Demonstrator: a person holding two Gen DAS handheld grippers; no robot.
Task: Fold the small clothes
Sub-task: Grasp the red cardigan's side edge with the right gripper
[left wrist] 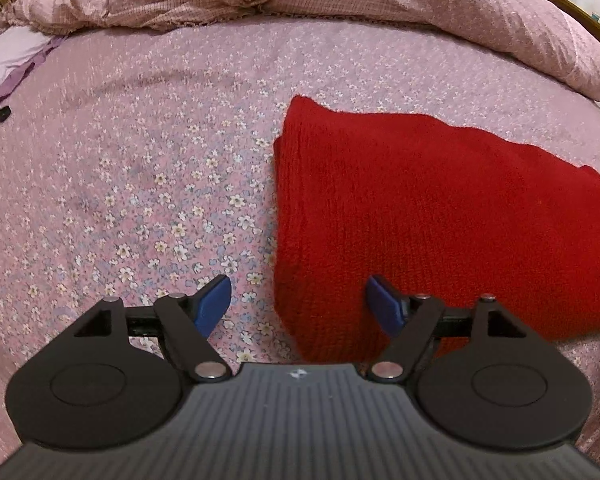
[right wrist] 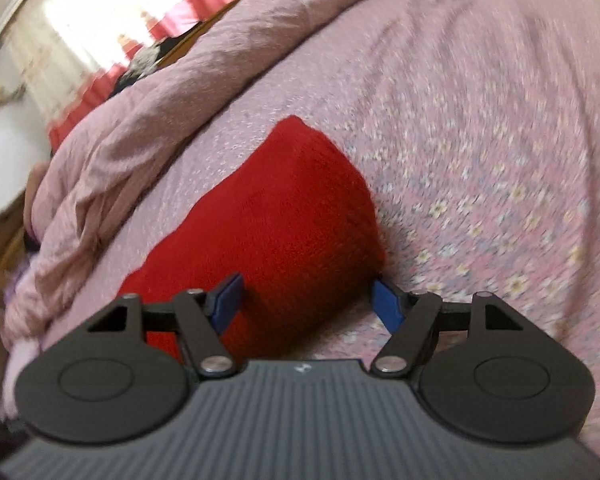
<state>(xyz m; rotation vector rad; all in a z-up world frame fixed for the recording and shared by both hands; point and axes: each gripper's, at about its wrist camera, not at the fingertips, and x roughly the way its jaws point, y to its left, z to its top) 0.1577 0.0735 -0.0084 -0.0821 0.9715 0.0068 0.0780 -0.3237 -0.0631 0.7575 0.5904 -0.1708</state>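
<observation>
**Red knit folded on the bed, both claws open beside it**

On the flowered bed sheet (left wrist: 140, 200) the red knitted garment (left wrist: 420, 208) lay as a thick folded bundle, at the right half of the left wrist view and at the centre of the right wrist view. A crumpled pink quilt (left wrist: 340, 4) filled the upper part of the frame behind it.

The left claw (left wrist: 298, 306) stood apart at the lower middle of its frame, with the left edge of the bundle between its blue pads (left wrist: 212, 306) but not pressed by them. The right claw (right wrist: 308, 302) was apart too; the near end of the garment sat between its pads, and I could not see that they squeezed it. The right wrist view was blurred.

The fold looked nearly finished, in my judgement. The risk from here is that the loose knit catches on a pad while a claw leaves, which would pull the top layer and open the fold. The soft bed may also let the bundle tilt or spread.
</observation>
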